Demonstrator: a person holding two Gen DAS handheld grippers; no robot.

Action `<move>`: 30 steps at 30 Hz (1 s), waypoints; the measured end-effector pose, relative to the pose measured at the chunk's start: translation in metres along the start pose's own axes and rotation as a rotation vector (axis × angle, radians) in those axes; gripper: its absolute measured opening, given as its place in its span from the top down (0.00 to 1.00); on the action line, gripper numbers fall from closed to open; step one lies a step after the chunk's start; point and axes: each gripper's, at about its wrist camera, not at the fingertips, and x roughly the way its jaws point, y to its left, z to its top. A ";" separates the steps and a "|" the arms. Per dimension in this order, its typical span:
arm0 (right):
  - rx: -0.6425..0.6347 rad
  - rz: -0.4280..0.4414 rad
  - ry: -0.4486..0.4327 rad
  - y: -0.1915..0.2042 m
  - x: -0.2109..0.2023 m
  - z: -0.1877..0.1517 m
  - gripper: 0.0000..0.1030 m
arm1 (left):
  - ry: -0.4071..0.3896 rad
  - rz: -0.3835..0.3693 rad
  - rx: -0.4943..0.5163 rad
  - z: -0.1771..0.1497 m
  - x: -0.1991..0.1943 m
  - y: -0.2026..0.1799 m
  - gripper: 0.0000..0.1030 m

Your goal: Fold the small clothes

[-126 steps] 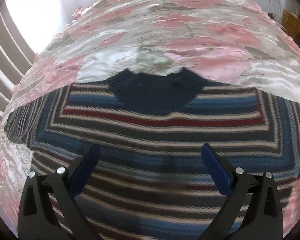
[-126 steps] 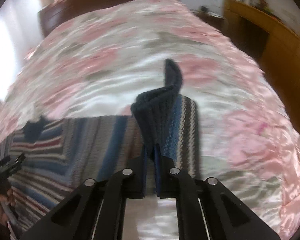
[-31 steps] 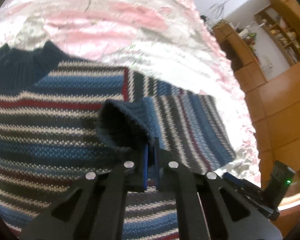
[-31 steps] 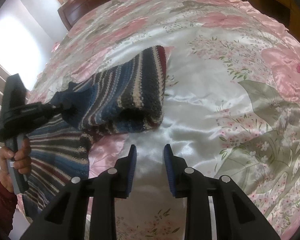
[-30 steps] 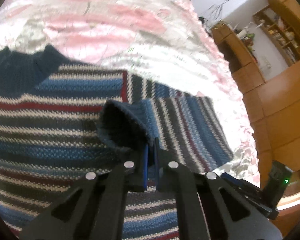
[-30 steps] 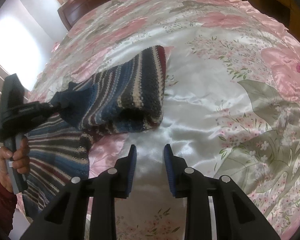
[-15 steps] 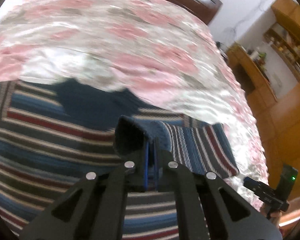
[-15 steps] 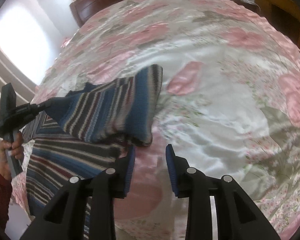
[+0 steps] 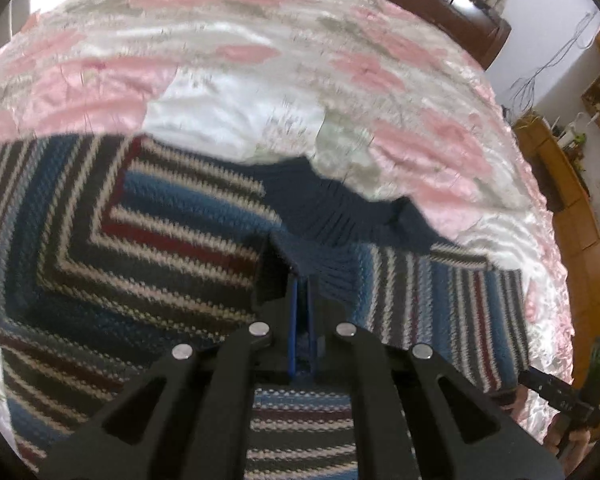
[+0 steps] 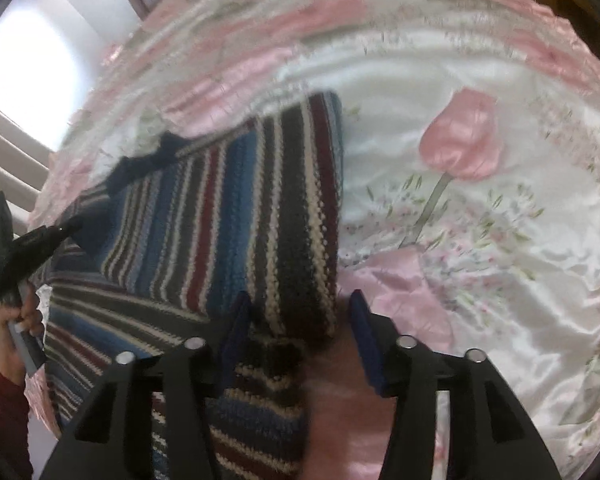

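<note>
- A striped knit sweater [image 9: 148,240] in blue, dark red, cream and charcoal lies spread on a bed [image 9: 260,92] covered with a pink-and-white floral satin spread.
- The left hand-held gripper [image 9: 300,280] is clamped on the navy ribbed cuff [image 9: 316,264] of one sleeve [image 9: 440,300], its blue pads pressed together with only a sliver between them; the cuff sits over the sweater's chest, just below the navy collar [image 9: 332,204].
- From the right wrist view, that sleeve [image 10: 236,216] lies folded across the body of the garment, its outer fold running along the satin.
- The right hand-held gripper [image 10: 300,320] stands wide, holding nothing, its pads [image 10: 236,332] either side of the sleeve's folded lower edge.
- A person's hand [image 10: 16,312], in a dark red sleeve cuff [image 10: 0,412], grips the left tool's handle at the frame's left edge.
</note>
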 end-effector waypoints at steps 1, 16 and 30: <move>0.004 0.003 0.009 0.000 0.004 -0.001 0.63 | 0.008 0.011 0.007 -0.004 0.006 0.002 0.97; -0.082 -0.098 -0.065 0.027 -0.019 -0.005 0.59 | -0.006 0.064 0.037 -0.008 -0.026 0.014 0.92; -0.074 -0.033 0.019 0.048 0.033 -0.008 0.59 | 0.149 0.017 0.111 -0.038 0.042 -0.016 0.92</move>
